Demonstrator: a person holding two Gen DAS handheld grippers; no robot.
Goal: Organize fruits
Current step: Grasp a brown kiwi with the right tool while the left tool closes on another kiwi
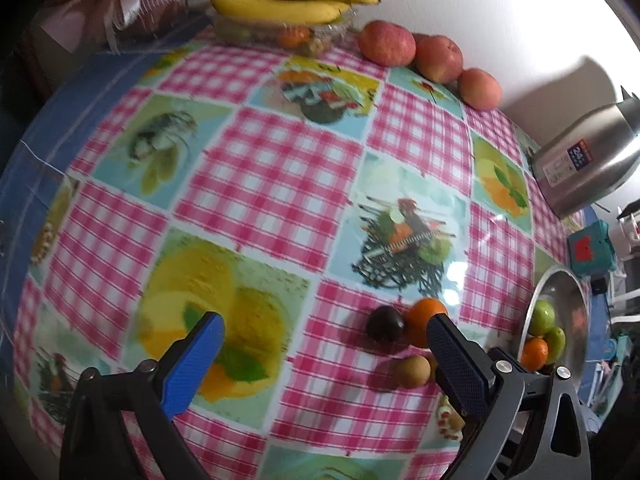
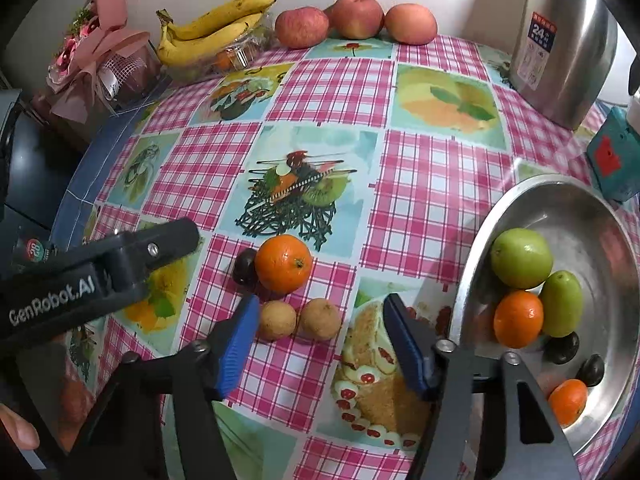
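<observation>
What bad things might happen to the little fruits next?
The orange, dark plum and two brown fruits sit close together, so grabbing one might knock its neighbours rolling. The metal bowl already holds several fruits, and a dropped one may bounce off them. The open right gripper holds nothing.

A home dining corner: the worktop wears a pink checked oilcloth printed with fruit and cakes. Beyond the hand-held gripper, bananas and apples line a white wall, a steel thermos jug to its far right, a wrapped bouquet far left.
</observation>
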